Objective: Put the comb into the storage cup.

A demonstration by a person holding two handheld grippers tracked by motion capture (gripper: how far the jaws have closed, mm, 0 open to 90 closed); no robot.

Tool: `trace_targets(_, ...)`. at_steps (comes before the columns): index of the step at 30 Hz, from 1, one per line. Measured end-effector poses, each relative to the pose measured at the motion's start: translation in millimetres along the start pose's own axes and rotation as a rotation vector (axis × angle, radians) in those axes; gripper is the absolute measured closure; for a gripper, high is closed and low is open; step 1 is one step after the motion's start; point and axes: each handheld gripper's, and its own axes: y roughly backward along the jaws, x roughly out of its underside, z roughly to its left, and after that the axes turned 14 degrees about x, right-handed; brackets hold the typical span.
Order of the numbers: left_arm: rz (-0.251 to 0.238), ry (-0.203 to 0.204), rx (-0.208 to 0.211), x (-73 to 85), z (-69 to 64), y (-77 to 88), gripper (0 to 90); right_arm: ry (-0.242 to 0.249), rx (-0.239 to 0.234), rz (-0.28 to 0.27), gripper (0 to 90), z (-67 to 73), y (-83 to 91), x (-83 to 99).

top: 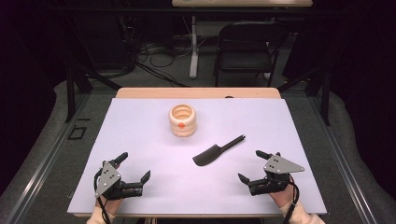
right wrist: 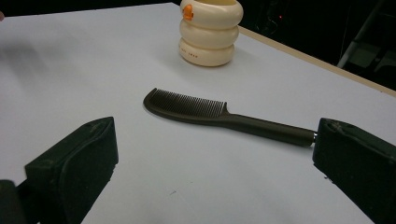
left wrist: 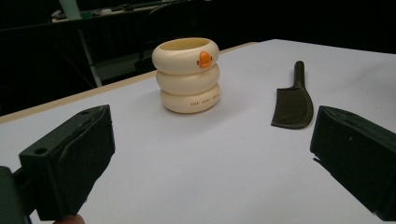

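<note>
Nearest the person, the left gripper (top: 135, 167) and right gripper (top: 250, 165) rest low on the white table (top: 140, 126), jaws spread wide and empty. Between and beyond them the black comb (top: 215, 151) lies flat, likely for pickup. Farther back stands the cream cup (top: 182, 120).

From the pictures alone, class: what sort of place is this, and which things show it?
Probably a lab or workshop set up for recording. A bare white table stands in a dark room, cables trail across the floor behind it, and a folding chair stands behind it.
</note>
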Motion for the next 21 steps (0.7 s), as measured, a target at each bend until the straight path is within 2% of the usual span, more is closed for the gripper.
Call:
trace_targets(13, 0.012, -0.001, 0.009, 0.6, 1.9, -2.3, 0.0, 0.009, 0.006, 0.024, 0.1, -5.5, -13.9, -3.9)
trace_targets(21, 0.014, -0.006, 0.014, 0.2, 1.3, -2.8, 0.0, 0.015, -0.015, 0.026, 0.1, -6.0, -21.4, -6.0)
